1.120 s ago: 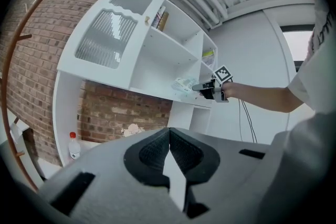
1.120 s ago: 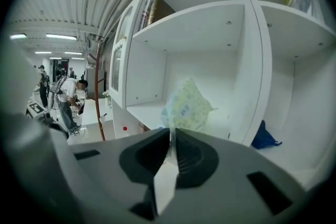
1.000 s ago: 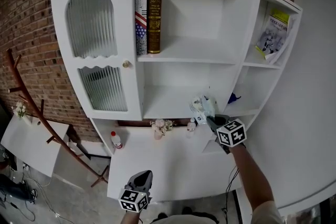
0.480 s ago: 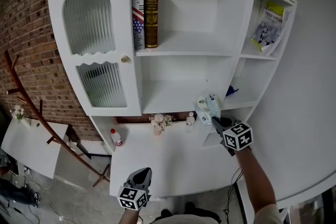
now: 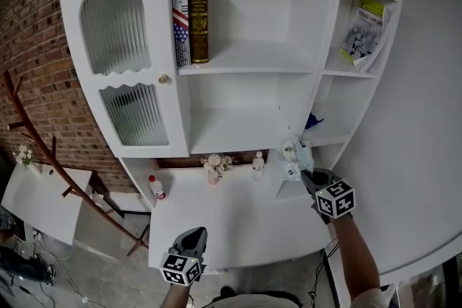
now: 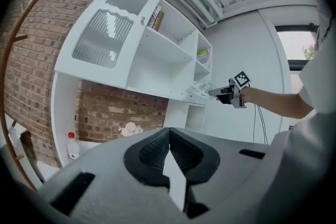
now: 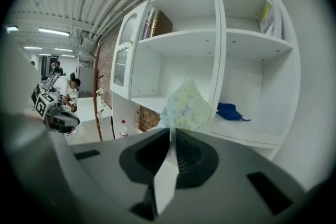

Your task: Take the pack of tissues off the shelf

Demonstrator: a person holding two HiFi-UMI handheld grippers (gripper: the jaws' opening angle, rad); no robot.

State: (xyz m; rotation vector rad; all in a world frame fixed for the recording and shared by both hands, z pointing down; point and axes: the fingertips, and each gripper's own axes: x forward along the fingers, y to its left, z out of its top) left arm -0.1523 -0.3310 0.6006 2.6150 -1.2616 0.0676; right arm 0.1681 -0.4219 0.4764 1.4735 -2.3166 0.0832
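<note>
1. Two grippers show here, and only one has work. At the far left the cabinet door with ribbed glass is shut. A red-capped bottle stands below it on the worktop, well apart from the action.
2. The left gripper hangs low at the worktop's near edge, its fingers together on nothing. I judge it is parked there to leave the other hand room.
3. Books stand upright at the left end of the upper shelf, propped by the side wall. A bunch of flowers sits at the back of the worktop.
4. The pack of tissues is in the air, in front of the upright that divides the lower shelves and above the worktop's back right part. It looks clear of the shelf.
5. The right gripper has its fingers clamped on the pack's near edge, so the pack juts out ahead of them. A pinch on the soft wrapper probably suffices for so light a thing.
6. Further right, a blue thing lies in the lower side compartment. A magazine leans against the wall of the upper one. Neither is touched.
</note>
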